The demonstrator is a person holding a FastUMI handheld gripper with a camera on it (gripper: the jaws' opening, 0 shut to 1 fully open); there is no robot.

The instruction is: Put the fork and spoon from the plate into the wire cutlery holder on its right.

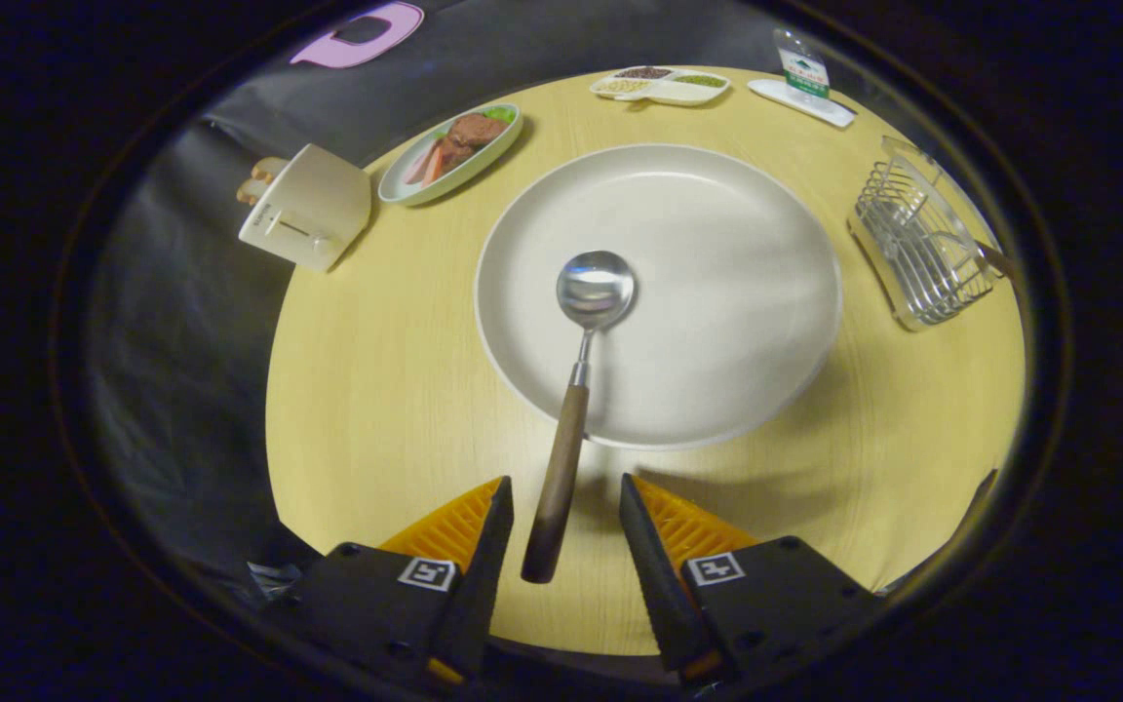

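Observation:
A spoon (576, 390) with a metal bowl and a dark wooden handle rests on the white round plate (717, 253). Its bowl lies inside the plate and its handle sticks out over the plate's near rim. My gripper (564, 497) is open, and the end of the handle lies between the two fingers without either one touching it. The wire cutlery holder (922, 244) stands to the right of the plate on the round wooden table (376, 390). A thin dark handle pokes out of the holder's right side.
Left of the plate sit a cream toaster (308, 207) at the table's edge and an oval dish of food (451, 151). Beyond the plate are a divided tray (661, 86) and a small bottle on a white saucer (803, 83).

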